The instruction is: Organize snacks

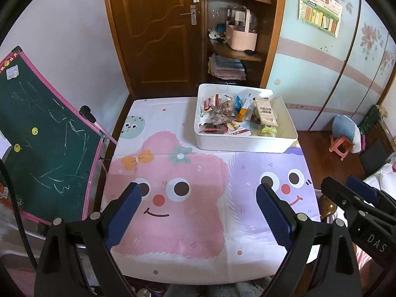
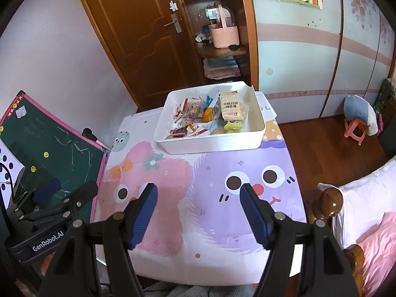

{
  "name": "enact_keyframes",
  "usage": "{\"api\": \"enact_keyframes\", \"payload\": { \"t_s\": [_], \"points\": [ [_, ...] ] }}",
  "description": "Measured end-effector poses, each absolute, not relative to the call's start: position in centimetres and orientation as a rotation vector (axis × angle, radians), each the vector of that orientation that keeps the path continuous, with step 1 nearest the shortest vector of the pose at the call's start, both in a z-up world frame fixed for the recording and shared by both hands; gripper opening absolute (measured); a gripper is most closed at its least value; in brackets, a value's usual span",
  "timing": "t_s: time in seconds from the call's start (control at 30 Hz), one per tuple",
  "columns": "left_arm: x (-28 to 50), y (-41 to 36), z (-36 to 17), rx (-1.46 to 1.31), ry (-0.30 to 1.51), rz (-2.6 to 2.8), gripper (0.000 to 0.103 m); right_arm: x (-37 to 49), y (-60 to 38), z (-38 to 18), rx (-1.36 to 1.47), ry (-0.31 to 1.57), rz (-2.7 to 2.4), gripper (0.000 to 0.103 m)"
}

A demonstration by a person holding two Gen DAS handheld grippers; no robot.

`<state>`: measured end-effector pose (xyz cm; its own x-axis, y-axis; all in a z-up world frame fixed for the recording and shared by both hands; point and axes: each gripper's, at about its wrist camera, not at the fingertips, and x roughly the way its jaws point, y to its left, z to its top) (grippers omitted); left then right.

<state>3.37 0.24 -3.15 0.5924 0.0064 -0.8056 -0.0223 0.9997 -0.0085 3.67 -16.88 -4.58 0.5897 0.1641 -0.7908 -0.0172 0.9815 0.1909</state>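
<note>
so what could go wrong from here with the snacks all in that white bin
1. The white rectangular plastic bin sits near the far right corner of the cartoon-print tablecloth; a push could slide it towards the edge.
2. The loose snack packets are heaped to one side, with the beige packet lying on top, so digging in could tip packets out.
3. The left gripper and right gripper, both open, are close together and might collide.

Your right gripper (image 2: 199,212): jaws apart, nothing between, over cartoon tablecloth (image 2: 198,185). White bin (image 2: 210,143) w/ mixed snack packets (image 2: 230,106) at far table edge. Left gripper (image 2: 53,191) at lower left, by chalkboard (image 2: 49,148).
</note>
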Motion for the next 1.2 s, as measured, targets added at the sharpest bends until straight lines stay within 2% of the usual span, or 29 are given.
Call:
{"api": "enact_keyframes", "payload": {
  "t_s": [1.2],
  "points": [
    [1.2, -1.3, -2.1, -0.002, 0.923, 0.001, 0.093, 1.9, -17.4, -2.6, 0.166, 0.886, 0.107, 0.069]
  ]
}}
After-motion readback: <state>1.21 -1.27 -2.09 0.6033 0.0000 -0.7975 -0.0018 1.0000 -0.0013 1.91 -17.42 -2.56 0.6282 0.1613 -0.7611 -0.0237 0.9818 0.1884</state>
